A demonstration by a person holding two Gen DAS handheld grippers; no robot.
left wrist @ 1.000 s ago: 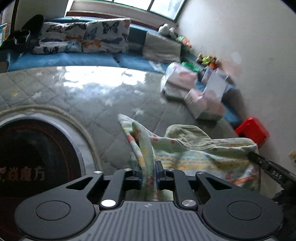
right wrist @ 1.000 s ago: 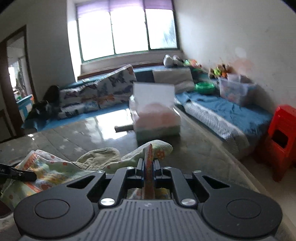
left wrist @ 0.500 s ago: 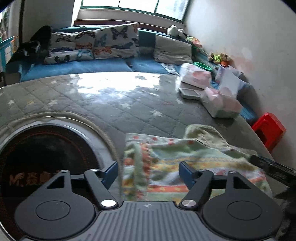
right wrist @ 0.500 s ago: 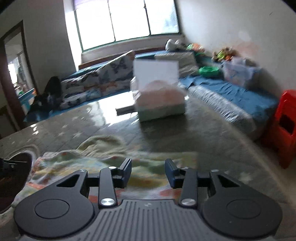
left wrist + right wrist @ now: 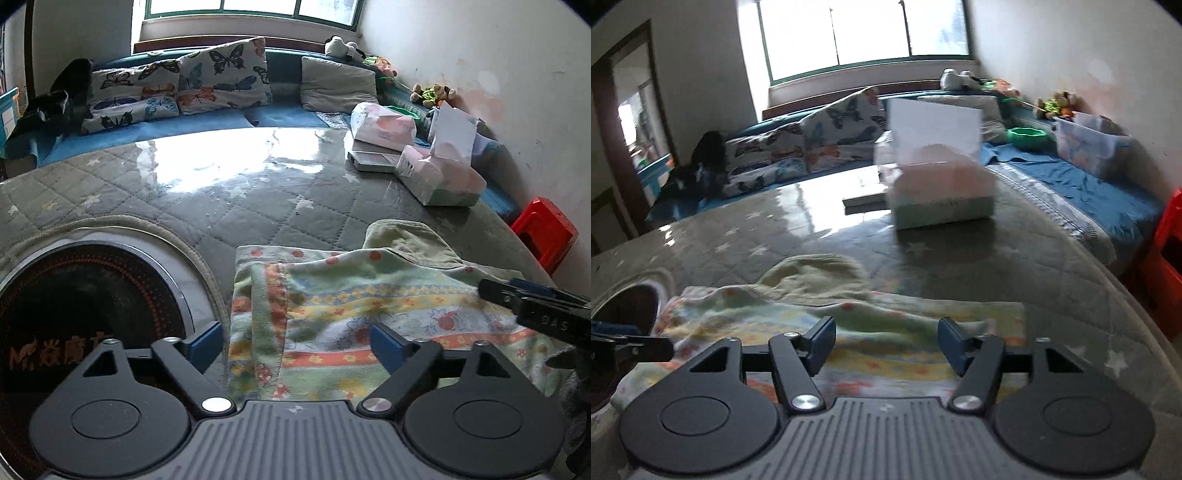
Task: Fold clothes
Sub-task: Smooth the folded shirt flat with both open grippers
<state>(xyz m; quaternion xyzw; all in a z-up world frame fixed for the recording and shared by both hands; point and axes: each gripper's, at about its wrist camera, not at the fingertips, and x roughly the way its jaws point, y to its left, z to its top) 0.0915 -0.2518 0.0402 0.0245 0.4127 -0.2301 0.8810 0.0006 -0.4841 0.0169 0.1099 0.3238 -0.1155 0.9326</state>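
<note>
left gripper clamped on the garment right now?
No. The left gripper is open, its jaws spread wide above the patterned garment, which lies flat on the quilted table.

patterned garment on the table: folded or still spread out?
Folded over. The patterned garment lies flat on the quilted table cover with a doubled layer along its left edge; both grippers, left and right, are open above it.

Bare quilted tabletop [image 5: 229, 206] lies open from 10 to 12 o'clock of the garment [image 5: 369, 314]; at 1 o'clock tissue boxes [image 5: 439, 177] stand in the way — probably well apart — and a round cooktop [image 5: 85, 295] flanks 9 o'clock.
</note>
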